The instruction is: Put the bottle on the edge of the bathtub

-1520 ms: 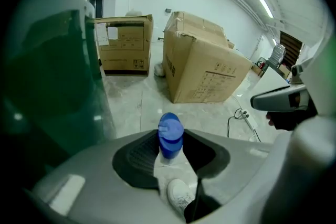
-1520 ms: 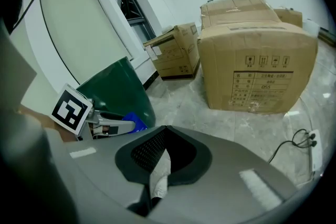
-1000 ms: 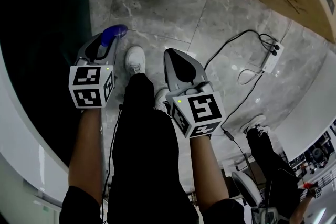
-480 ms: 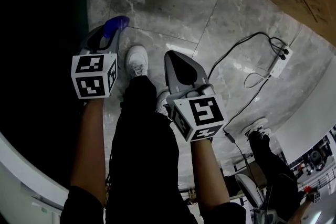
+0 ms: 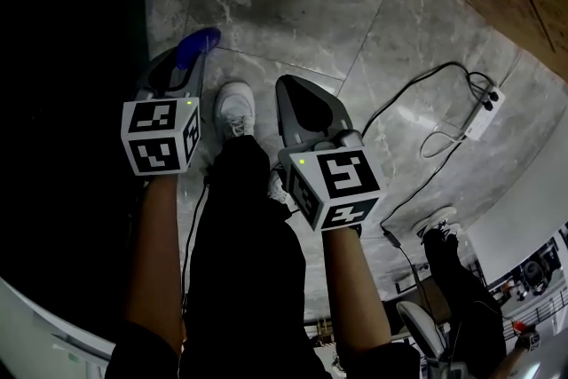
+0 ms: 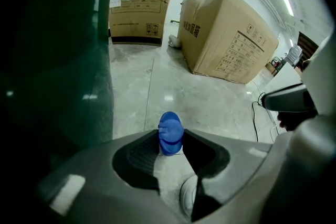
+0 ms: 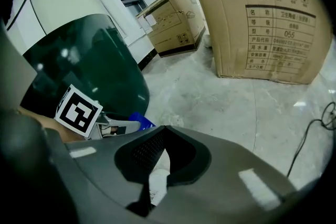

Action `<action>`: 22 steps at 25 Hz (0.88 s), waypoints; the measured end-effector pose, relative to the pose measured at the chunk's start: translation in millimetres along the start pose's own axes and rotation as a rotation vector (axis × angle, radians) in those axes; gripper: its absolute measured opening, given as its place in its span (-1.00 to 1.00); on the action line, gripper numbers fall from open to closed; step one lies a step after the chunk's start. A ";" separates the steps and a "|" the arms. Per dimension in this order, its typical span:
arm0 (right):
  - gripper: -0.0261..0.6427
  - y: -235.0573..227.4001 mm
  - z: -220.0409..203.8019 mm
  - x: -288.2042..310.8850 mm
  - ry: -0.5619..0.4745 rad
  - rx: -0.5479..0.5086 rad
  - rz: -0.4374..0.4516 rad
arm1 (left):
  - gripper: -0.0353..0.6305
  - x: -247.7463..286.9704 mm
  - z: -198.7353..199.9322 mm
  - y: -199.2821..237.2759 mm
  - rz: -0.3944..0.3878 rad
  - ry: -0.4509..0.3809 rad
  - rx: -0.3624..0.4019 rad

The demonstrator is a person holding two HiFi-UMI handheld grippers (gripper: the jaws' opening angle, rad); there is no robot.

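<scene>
A blue bottle point(image 5: 197, 44) sticks out past the tips of my left gripper point(image 5: 184, 65), which is shut on it above the grey floor, beside the bathtub's dark wall point(image 5: 62, 102). In the left gripper view the bottle point(image 6: 170, 132) sits pinched between the jaws, with the dark green tub wall point(image 6: 58, 60) to its left. The tub's white rim point(image 5: 35, 315) runs along the lower left of the head view. My right gripper point(image 5: 295, 93) hangs to the right of the left one, shut with nothing in it. The right gripper view shows the bottle point(image 7: 137, 119) and the tub point(image 7: 94, 65).
Cardboard boxes point(image 6: 226, 34) point(image 6: 139, 10) stand on the marble floor ahead. A power strip point(image 5: 486, 113) with its cable point(image 5: 417, 115) lies to the right. The person's white shoe point(image 5: 235, 109) is between the grippers. Another person's legs point(image 5: 453, 271) are at lower right.
The left gripper has drifted slightly up and right, still shut on the bottle. The right gripper has barely moved. The head view has shifted a little.
</scene>
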State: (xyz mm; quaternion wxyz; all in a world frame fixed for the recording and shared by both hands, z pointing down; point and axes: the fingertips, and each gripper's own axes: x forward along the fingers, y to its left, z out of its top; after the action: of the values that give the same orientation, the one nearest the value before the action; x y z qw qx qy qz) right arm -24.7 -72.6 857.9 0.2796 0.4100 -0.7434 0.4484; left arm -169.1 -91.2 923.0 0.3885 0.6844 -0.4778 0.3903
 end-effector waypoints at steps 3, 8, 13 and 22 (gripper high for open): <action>-0.85 -4.5 -1.4 4.3 0.008 0.007 -0.007 | -0.47 2.4 2.7 -1.1 -0.001 -0.006 0.012; -0.85 -5.7 -2.7 3.3 0.010 0.011 -0.015 | -0.47 3.9 0.9 -1.7 0.001 -0.003 0.018; -0.85 -10.7 -1.4 -2.2 0.002 0.017 -0.026 | -0.47 3.7 1.5 -2.8 0.008 -0.004 0.026; -0.85 -12.5 -3.6 -11.5 -0.002 0.020 -0.034 | -0.46 1.3 1.7 -8.2 0.002 0.002 0.056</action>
State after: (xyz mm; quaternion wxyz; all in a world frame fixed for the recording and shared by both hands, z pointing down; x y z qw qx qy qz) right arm -7.9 -68.5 856.0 0.2822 0.4258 -0.7321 0.4507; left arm -160.6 -91.2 922.2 0.3694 0.6940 -0.4672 0.4045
